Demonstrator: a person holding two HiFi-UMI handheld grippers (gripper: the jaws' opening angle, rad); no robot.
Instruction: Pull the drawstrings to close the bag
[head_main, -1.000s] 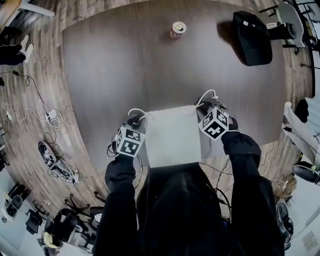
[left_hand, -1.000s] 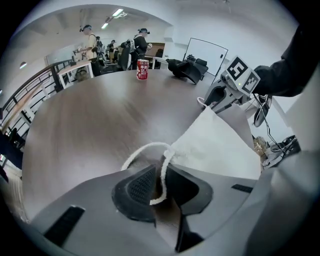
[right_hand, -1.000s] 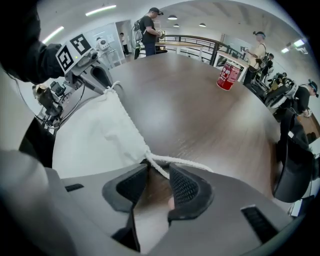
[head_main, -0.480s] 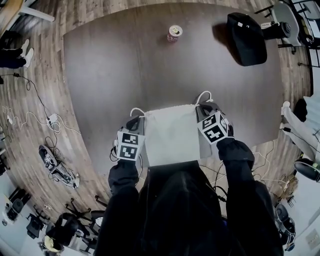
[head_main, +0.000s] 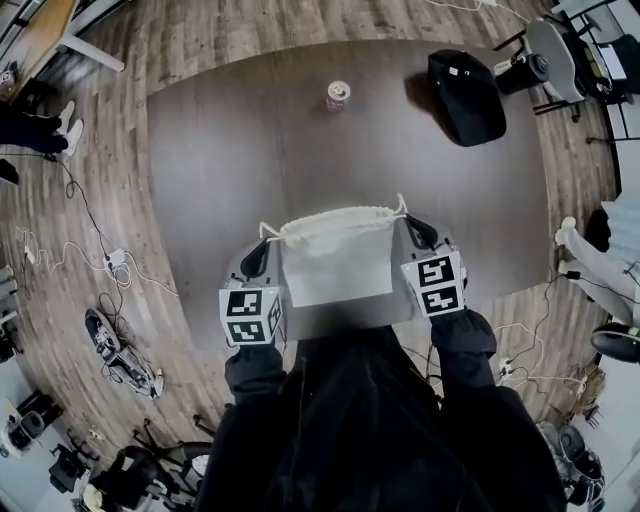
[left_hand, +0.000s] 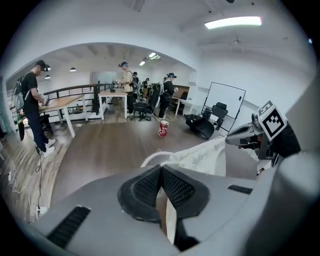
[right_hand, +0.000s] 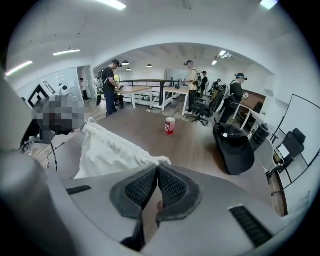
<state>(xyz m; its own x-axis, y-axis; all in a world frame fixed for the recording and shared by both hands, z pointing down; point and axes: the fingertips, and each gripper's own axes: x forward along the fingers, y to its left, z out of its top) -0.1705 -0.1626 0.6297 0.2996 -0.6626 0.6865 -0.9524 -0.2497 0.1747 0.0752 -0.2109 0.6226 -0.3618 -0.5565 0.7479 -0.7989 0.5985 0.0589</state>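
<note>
Cloth bag (head_main: 335, 255), white, drawstring type. A second ago it lay flat on the table (head_main: 210, 150) with a straight top edge. Now it hangs raised between my two grippers, with the top edge puckered into gathers. By my judgement the mouth has begun to draw in but is not yet shut, so more outward pull is wanted.

Grip, left gripper (head_main: 262, 252): jaws clenched at the bag's upper left corner, white cloth running down between the pads.

Grip, right gripper (head_main: 420, 232): jaws clenched at the upper right corner, cloth bunched just at their tips.

Cord loops (head_main: 268, 229): one stands free at each top corner, outside my jaws.

Also on the table: can (head_main: 337, 95) and black backpack (head_main: 467, 95), both on the far side, well apart from the bag.

Not made out:
- whether the pads bite cord, cloth or both;
- the bag's lower edge, lost against my dark clothing;
- whether that edge has fully cleared the table;
- anything inside the bag.
</note>
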